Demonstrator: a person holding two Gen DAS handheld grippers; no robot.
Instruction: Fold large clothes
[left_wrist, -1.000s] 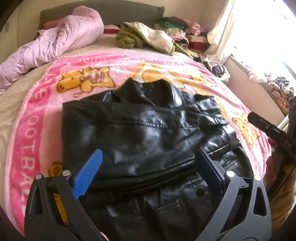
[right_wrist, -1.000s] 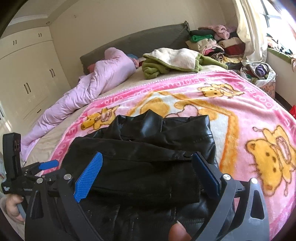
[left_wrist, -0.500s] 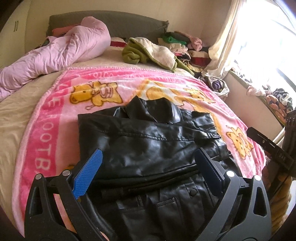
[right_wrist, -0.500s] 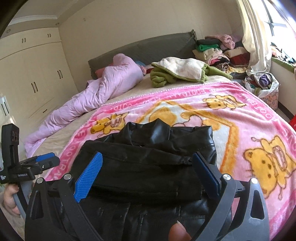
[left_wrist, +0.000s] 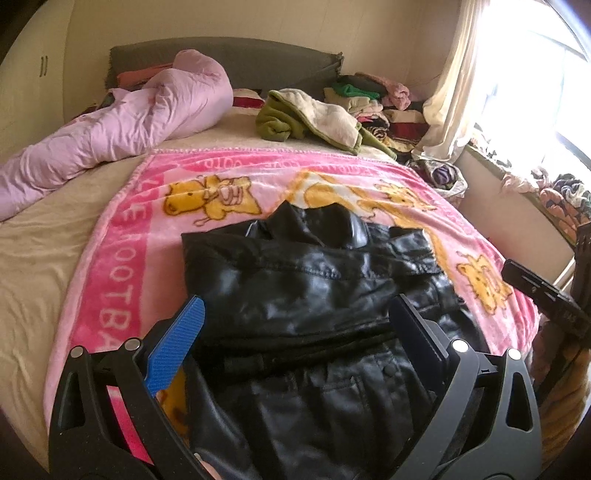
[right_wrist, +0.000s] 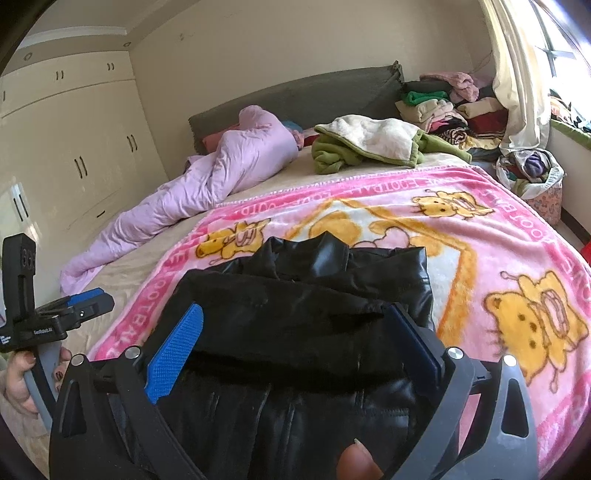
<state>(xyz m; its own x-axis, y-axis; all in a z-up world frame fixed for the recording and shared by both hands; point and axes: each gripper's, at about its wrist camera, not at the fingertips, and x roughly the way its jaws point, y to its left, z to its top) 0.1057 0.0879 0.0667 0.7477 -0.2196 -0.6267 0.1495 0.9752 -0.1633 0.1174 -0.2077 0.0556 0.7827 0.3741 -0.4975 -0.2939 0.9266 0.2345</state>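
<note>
A black leather jacket (left_wrist: 314, 288) lies partly folded on a pink cartoon blanket (left_wrist: 122, 280) on the bed, collar toward the headboard; it also shows in the right wrist view (right_wrist: 295, 317). My left gripper (left_wrist: 295, 321) is open and empty, held above the jacket's near part. My right gripper (right_wrist: 295, 325) is open and empty too, above the jacket's near edge. The right gripper shows at the right edge of the left wrist view (left_wrist: 543, 291). The left gripper shows at the left edge of the right wrist view (right_wrist: 74, 310).
A lilac duvet (left_wrist: 122, 122) lies bunched at the bed's far left. A green and cream blanket (left_wrist: 314, 118) and stacked clothes (left_wrist: 373, 99) sit by the headboard. A clothes basket (right_wrist: 532, 177) stands at the right, under the window curtain (left_wrist: 450, 92). Wardrobes (right_wrist: 74, 147) line the left wall.
Both grippers have drawn back and risen from the jacket, so more of the bed and room shows. The jacket has not moved. Both jaws stay open.
</note>
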